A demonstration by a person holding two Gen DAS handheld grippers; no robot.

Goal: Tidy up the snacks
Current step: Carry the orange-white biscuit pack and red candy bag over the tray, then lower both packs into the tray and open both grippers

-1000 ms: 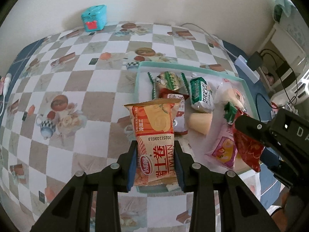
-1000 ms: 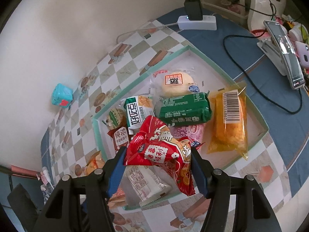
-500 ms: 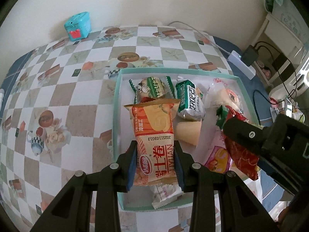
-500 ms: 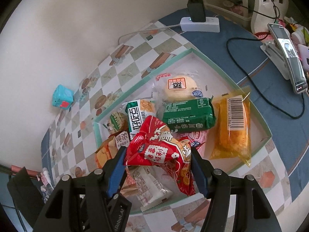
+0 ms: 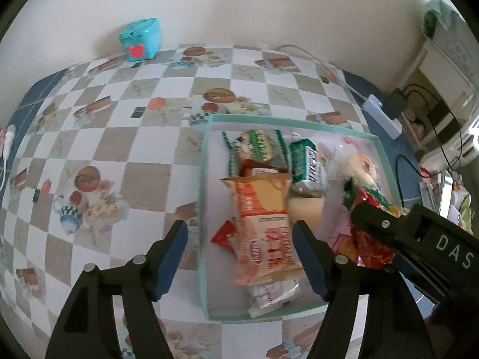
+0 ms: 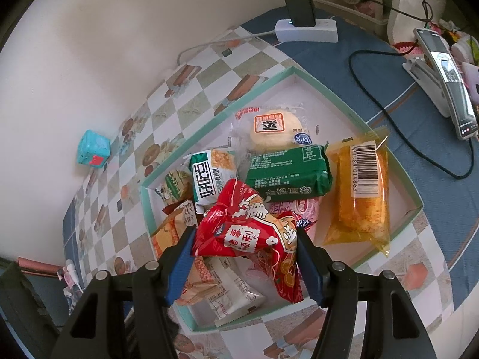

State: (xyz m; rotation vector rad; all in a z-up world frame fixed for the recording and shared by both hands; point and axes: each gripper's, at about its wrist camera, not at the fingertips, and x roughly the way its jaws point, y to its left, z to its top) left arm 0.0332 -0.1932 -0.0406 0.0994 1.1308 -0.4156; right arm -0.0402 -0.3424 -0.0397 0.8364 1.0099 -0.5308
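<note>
A shallow box with a teal rim [image 5: 203, 197] [image 6: 329, 91] holds several snack packets. My left gripper [image 5: 241, 240] is open above its near left part. An orange wafer packet [image 5: 263, 227] lies loose in the box between the spread fingers, blurred; it also shows in the right wrist view [image 6: 167, 236]. My right gripper [image 6: 244, 243] is shut on a red crinkled snack bag [image 6: 254, 233] and holds it over the box. In the left wrist view that gripper [image 5: 368, 227] and bag [image 5: 371, 248] are at the right.
A checked tablecloth [image 5: 104, 137] covers the table. A teal tin [image 5: 140, 39] stands by the far wall. A white power strip [image 6: 305, 30] with a black plug, black cables [image 6: 389, 113] and a clamped phone [image 6: 449, 80] lie right of the box.
My left gripper has opened and let go of the orange wafer packet, which has dropped into the box. My right gripper still holds the red bag, almost unmoved.
</note>
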